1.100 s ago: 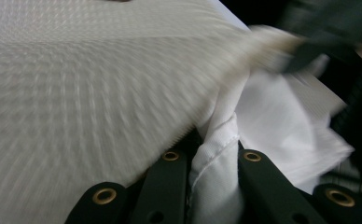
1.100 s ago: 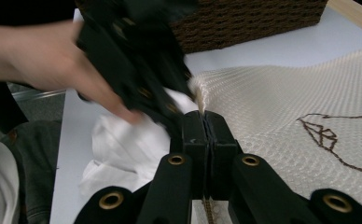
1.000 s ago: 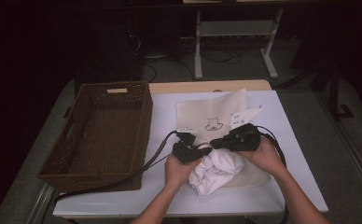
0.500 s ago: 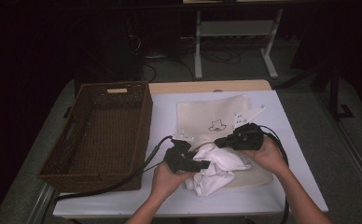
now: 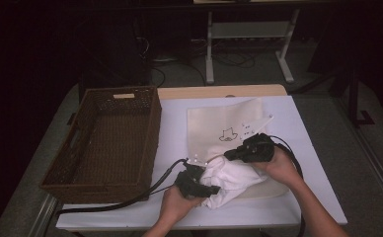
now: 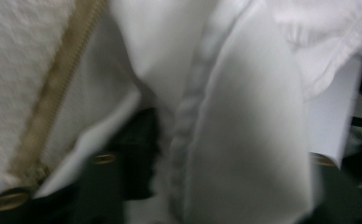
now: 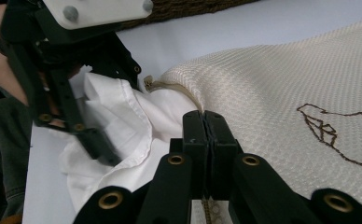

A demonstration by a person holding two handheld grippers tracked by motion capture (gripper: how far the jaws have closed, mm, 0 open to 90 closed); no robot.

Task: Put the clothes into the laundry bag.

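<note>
Right tongs (image 7: 202,122) are clamped flat, jaws pressed together on the zip edge of the cream mesh bag (image 5: 224,123), holding the mouth up. In the right gripper view the zip tape runs into the closed jaws. Left tongs (image 5: 214,189) sit partly open and have just been closing, with the white garment (image 5: 231,177) between the jaws. In the left gripper view a folded seam of it lies right across the jaw gap, too blurred to say whether the pads bite yet, so I count no grip.

Step in hand, as I read it: stuffing the garment into the bag. Most of the cloth is bunched at the bag's mouth near the front edge of the surface (image 5: 174,118), part tucked under the mesh, part spilling out towards the left hand (image 5: 174,205).

Next move needs:
- left tongs to finish closing on a thick fold, not one thin layer
- push along the zip line, deeper into the bag
- right tongs to keep the mouth lifted and taut

Wicker basket (image 5: 105,143) stands to the left, apart from both.
</note>
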